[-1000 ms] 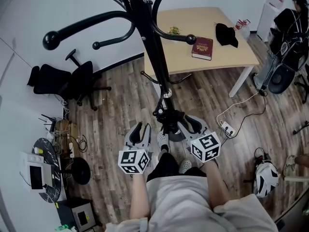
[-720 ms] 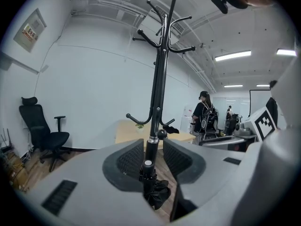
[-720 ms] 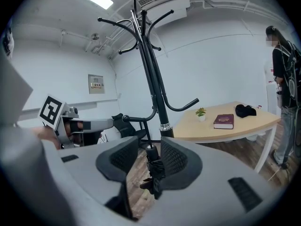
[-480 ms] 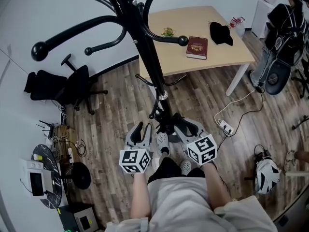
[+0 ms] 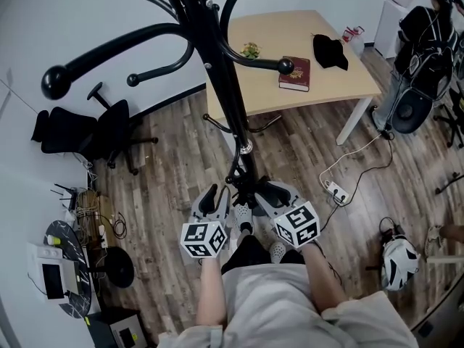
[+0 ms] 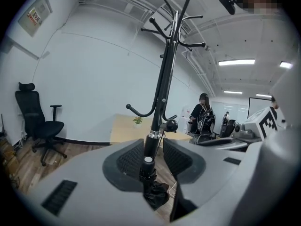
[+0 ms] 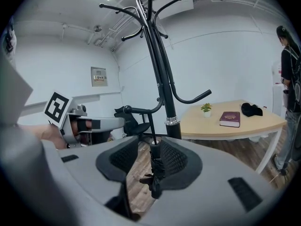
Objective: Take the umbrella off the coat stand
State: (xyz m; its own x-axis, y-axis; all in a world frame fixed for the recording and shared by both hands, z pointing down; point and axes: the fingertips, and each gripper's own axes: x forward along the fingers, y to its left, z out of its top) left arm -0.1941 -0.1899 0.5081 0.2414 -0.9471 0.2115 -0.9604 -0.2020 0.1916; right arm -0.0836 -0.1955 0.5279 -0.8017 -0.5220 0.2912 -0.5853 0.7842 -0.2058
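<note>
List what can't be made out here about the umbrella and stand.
- What the umbrella hangs from: both gripper views, lost against the dark stand.
- Stand's base: head view, mostly hidden behind left gripper and right gripper.
- Stand's top: head view, cut by the upper edge.
- Book title: too small in every view.

The coat stand (image 5: 217, 71) rises just before the person. The table (image 5: 319, 27) stands behind it to the right with a book (image 5: 294, 73) on it, and the office chair (image 5: 101, 125) stands to the left. The umbrella (image 6: 151, 192) hangs low beside the pole, between the left gripper (image 5: 215, 196) and the right gripper (image 5: 272, 190).
</note>
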